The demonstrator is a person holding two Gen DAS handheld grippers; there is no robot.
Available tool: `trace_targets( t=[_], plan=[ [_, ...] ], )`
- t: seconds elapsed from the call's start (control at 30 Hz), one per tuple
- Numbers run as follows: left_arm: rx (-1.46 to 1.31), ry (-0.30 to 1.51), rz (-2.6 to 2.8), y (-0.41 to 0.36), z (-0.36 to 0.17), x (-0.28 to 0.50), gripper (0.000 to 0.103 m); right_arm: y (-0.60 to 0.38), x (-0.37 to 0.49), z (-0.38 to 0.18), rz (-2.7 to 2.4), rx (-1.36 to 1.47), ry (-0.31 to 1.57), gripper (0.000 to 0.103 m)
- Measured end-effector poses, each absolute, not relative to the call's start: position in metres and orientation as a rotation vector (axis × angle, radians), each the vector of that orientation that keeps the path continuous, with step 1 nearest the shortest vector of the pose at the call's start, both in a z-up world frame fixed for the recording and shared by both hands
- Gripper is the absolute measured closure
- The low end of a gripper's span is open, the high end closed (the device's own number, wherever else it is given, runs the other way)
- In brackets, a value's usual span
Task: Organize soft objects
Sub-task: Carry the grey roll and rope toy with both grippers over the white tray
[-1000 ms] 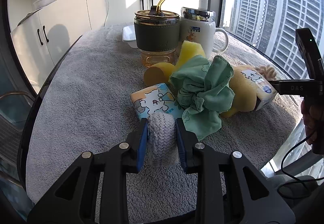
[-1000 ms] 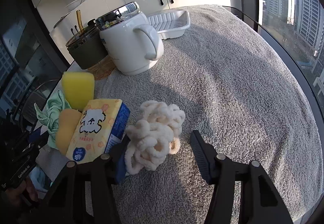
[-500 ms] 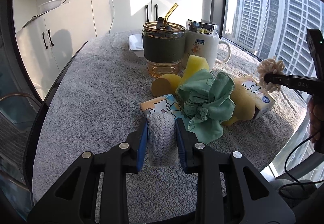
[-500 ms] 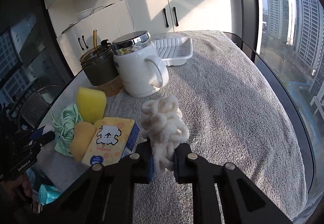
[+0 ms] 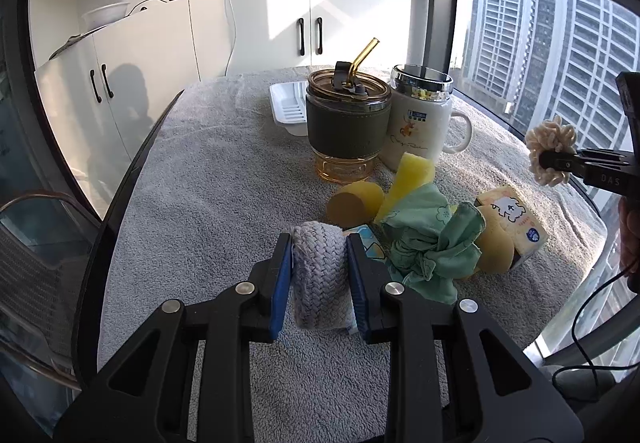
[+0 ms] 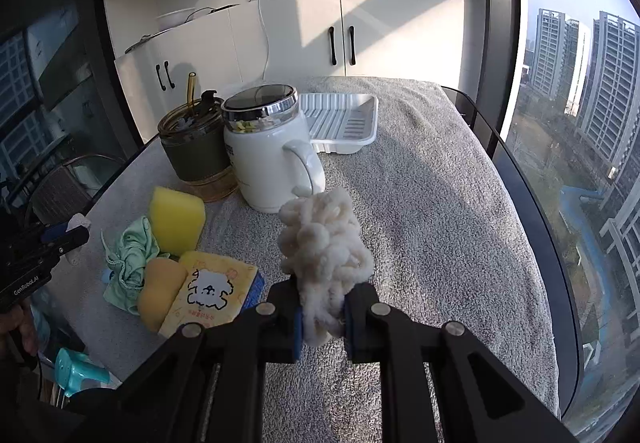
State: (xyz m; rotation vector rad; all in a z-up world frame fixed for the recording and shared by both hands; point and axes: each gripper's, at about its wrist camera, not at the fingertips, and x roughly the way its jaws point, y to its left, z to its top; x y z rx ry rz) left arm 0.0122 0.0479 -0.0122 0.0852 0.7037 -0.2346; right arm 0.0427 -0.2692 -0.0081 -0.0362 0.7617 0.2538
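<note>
My left gripper (image 5: 319,275) is shut on a grey braided rope roll (image 5: 319,275), held above the towel. My right gripper (image 6: 321,317) is shut on a cream knotted yarn bundle (image 6: 324,247), lifted above the table; it also shows in the left wrist view (image 5: 550,149). On the towel lie a green cloth (image 5: 432,243), a yellow sponge block (image 5: 412,175), a round yellow sponge (image 5: 354,199), a yellow tissue pack (image 5: 512,221) and a blue tissue pack (image 5: 366,237), partly hidden by my left gripper.
A green-sleeved glass cup with a straw (image 5: 348,123) and a white mug (image 5: 420,127) stand behind the pile. A white ribbed tray (image 6: 340,123) sits at the far end. The grey towel (image 6: 440,223) covers the table. Window glass runs along the right edge.
My right gripper closed on the yarn bundle and lifted it off the towel. My left gripper rose with the rope roll and pulled back a little from the pile.
</note>
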Motion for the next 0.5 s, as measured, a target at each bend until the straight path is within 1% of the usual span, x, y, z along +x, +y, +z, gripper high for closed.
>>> trace_targets(
  t=[0.33, 0.5],
  plan=[
    [0.078, 0.690, -0.227, 0.058, 0.033, 0.032, 0.078, -0.274, 0.057, 0.030, 0.249, -0.086, 0.752, 0.087],
    [0.104, 0.644, -0.212, 0.061, 0.057, 0.041, 0.078, -0.275, 0.069, 0.049, 0.264, -0.075, 0.742, 0.087]
  ],
)
